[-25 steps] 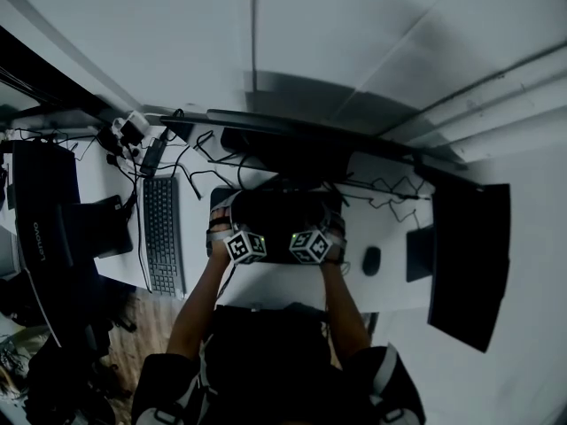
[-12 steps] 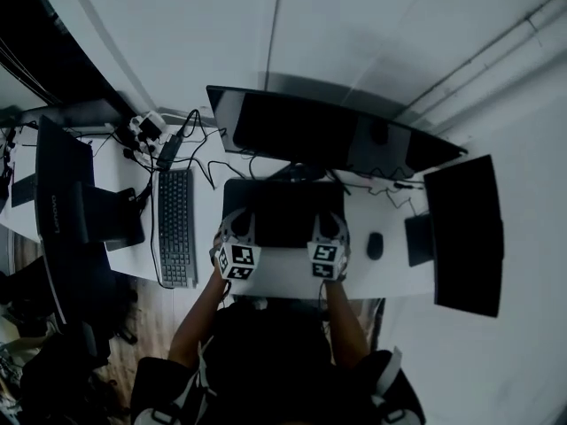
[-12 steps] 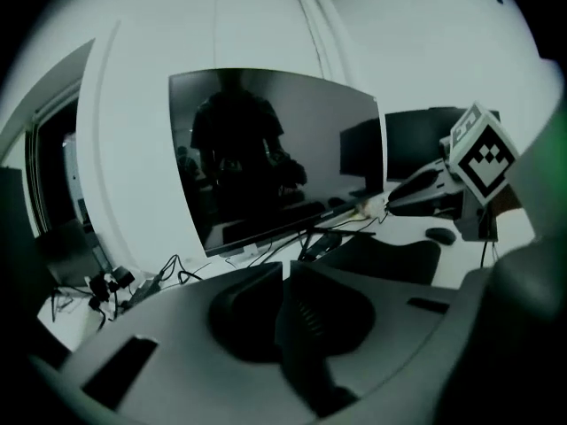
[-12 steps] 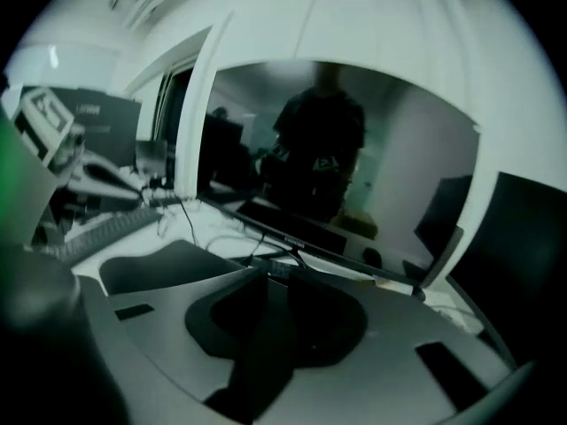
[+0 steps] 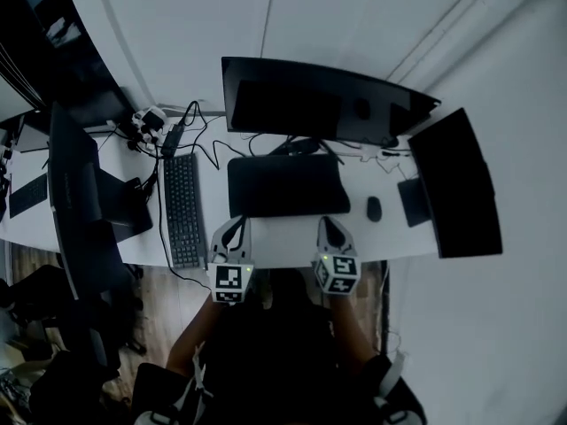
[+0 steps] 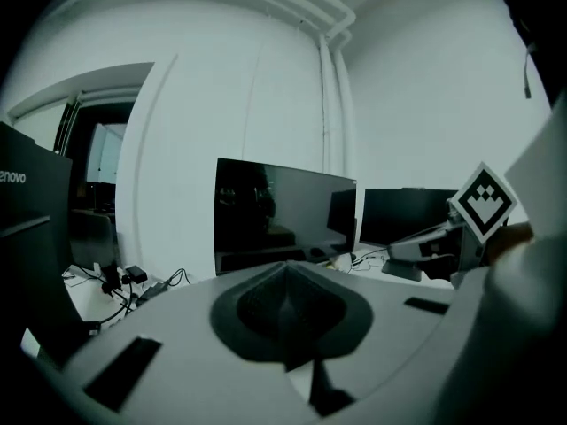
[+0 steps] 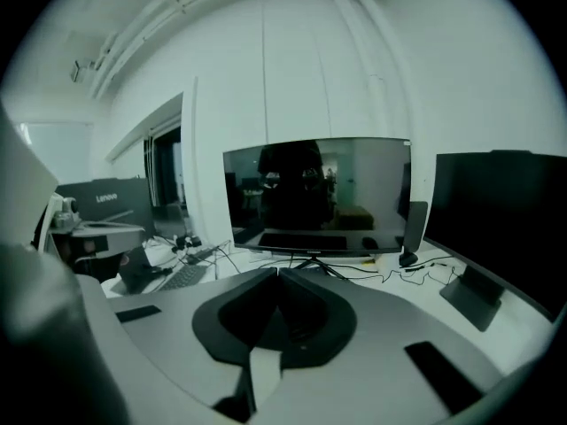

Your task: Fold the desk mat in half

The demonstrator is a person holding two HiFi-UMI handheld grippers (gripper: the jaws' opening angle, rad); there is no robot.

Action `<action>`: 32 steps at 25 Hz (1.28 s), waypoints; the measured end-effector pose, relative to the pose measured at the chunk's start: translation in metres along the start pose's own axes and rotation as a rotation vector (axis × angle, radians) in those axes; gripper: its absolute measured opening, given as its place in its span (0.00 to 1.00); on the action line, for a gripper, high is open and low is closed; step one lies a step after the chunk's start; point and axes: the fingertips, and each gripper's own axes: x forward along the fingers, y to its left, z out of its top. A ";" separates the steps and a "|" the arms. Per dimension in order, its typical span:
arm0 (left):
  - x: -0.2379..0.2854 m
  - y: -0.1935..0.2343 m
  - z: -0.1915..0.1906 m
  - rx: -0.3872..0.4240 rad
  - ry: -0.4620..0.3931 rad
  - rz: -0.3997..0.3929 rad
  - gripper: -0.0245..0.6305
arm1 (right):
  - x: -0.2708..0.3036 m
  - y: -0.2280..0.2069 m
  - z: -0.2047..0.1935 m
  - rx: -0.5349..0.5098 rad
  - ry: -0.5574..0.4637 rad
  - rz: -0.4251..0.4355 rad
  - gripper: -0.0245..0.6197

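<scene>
You held both tongs over the near edge of the desk (image 5: 283, 242), side by side and well apart, each pointing towards the monitors. The left tongs (image 5: 237, 226) had just been closing, and the left gripper view showed their jaws pressed together with nothing between them. The right tongs (image 5: 329, 223) had likewise just been closing, and the right gripper view showed them fully closed and empty. The desk mat (image 5: 285, 185) lay flat on the desk as a dark rectangle directly in front of the central monitor (image 5: 319, 104). Its near edge was just beyond the tips of both tongs, and neither touched it. The keyboard (image 5: 183, 211) sat just to the left of the mat and the mouse (image 5: 373, 208) just to its right. A second monitor (image 5: 456, 184) stood at the right end of the desk and a third (image 5: 80, 211) at the left end. A tangle of cables (image 5: 199, 149) ran behind the keyboard.
</scene>
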 end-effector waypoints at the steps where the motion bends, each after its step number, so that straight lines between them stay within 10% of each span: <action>1: -0.010 -0.004 0.005 -0.002 -0.008 -0.011 0.05 | -0.012 0.006 0.002 0.010 -0.010 0.007 0.05; 32: -0.069 -0.082 0.055 0.008 -0.104 0.001 0.05 | -0.133 0.018 0.039 0.016 -0.188 0.125 0.05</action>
